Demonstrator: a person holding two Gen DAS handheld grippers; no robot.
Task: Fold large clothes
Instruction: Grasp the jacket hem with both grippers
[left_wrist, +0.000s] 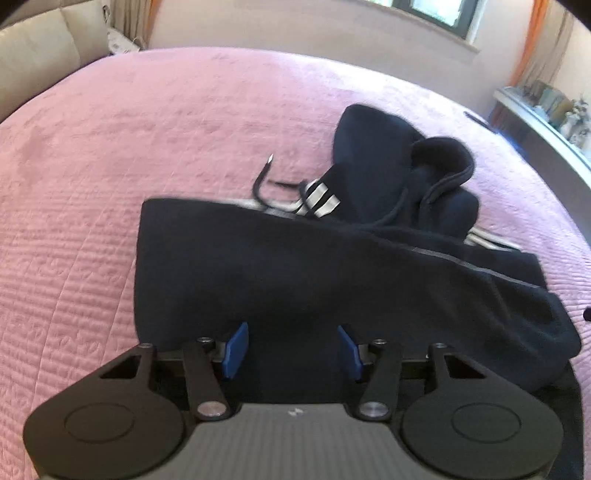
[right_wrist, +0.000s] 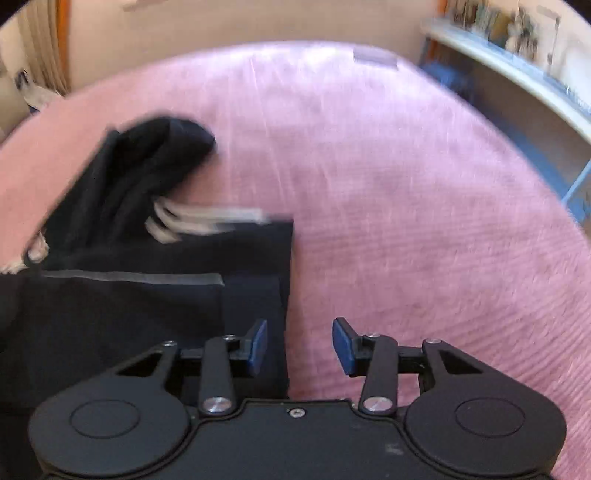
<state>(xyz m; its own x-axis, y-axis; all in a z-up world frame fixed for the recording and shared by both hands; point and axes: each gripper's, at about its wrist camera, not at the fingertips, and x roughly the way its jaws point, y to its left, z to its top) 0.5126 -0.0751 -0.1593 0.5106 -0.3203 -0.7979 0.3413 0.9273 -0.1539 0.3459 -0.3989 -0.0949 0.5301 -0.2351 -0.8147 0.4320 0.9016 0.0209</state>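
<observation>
A dark navy hooded jacket (left_wrist: 314, 273) with white sleeve stripes (left_wrist: 321, 197) lies partly folded on the pink bedspread (left_wrist: 129, 147). Its hood (left_wrist: 402, 162) lies bunched at the far end, with a drawstring (left_wrist: 264, 177) trailing left. My left gripper (left_wrist: 291, 349) is open, its blue pads over the jacket's near edge, holding nothing. In the right wrist view the jacket (right_wrist: 129, 295) lies at the left. My right gripper (right_wrist: 300, 347) is open and empty at the jacket's right edge, with one pad (right_wrist: 258, 345) over the fabric and the other over the bedspread (right_wrist: 406, 221).
A beige padded headboard (left_wrist: 37, 51) stands at the far left. A shelf with small items (left_wrist: 546, 107) runs along the right wall, also seen in the right wrist view (right_wrist: 517, 44). A window (left_wrist: 432, 11) and curtains are beyond the bed.
</observation>
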